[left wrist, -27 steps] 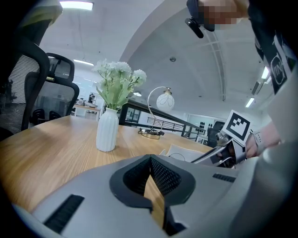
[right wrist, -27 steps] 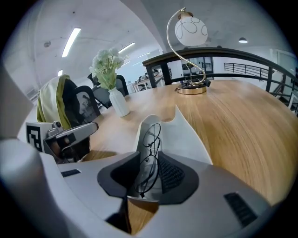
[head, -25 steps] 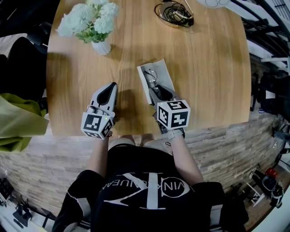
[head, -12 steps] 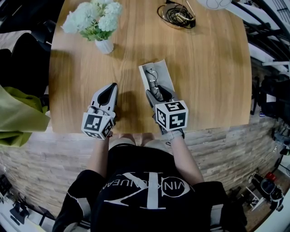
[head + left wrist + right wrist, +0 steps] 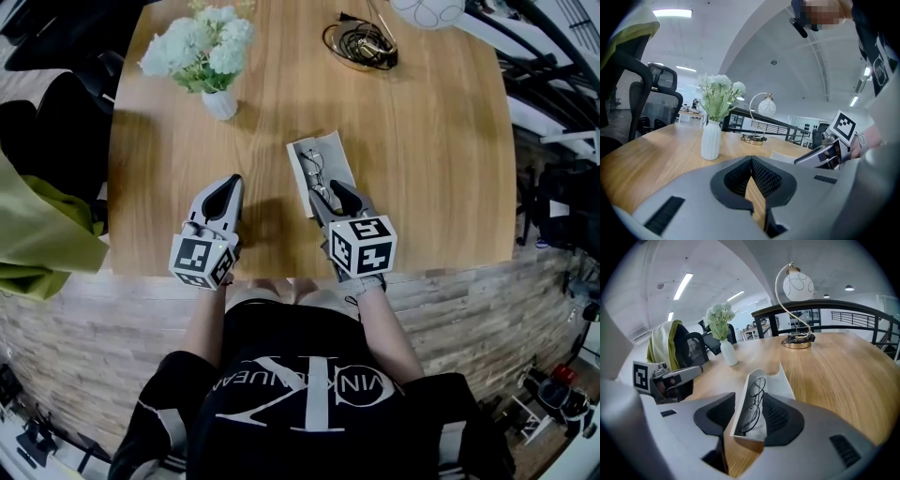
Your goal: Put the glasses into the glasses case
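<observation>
Glasses [image 5: 753, 405] are tucked inside the white glasses case [image 5: 785, 380], which is straddled by the right gripper [image 5: 750, 401], jaws just opened wide; left gripper [image 5: 751, 160] is pinched together, empty.

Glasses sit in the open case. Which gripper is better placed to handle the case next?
Right. The right gripper is at the glasses case. Its jaws have just opened, with the case's near end between them and the glasses inside. The left gripper is shut and apart from it.

Head view looks steeply down on the table [image 5: 427, 150]; both gripper views skim low across it, sharing the vase [image 5: 711, 139].
</observation>
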A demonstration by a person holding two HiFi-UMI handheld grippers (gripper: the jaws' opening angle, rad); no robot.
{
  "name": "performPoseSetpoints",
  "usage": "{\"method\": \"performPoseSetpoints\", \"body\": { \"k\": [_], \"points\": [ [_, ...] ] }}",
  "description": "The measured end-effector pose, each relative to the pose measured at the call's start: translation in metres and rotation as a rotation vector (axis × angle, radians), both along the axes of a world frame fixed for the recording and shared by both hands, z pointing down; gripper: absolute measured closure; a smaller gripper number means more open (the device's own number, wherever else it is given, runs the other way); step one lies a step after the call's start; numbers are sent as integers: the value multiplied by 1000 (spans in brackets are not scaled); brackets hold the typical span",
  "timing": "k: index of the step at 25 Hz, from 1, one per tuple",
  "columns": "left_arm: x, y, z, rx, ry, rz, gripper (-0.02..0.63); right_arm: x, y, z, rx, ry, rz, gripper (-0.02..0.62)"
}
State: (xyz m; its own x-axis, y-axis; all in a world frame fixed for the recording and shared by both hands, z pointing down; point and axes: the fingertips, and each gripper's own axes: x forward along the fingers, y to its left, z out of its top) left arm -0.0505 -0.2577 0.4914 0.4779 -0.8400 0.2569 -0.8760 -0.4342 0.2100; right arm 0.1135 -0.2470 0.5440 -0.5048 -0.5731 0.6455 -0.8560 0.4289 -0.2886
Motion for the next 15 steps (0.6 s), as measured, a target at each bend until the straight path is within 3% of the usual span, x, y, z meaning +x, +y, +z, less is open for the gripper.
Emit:
{"method": "performPoseSetpoints", "body": {
  "k": [3,10,15],
  "points": [
    [1,-1,-6,13,0,1,589,1,-1,-9,27,-1,-14,408],
    [0,0,-21,38,-3,-3,589,10,-4,-28,84,-11,5,541],
    [-3,-1,-30,60,-7,-8,589,18,-7,-44,135,-45,18,555]
  ]
}}
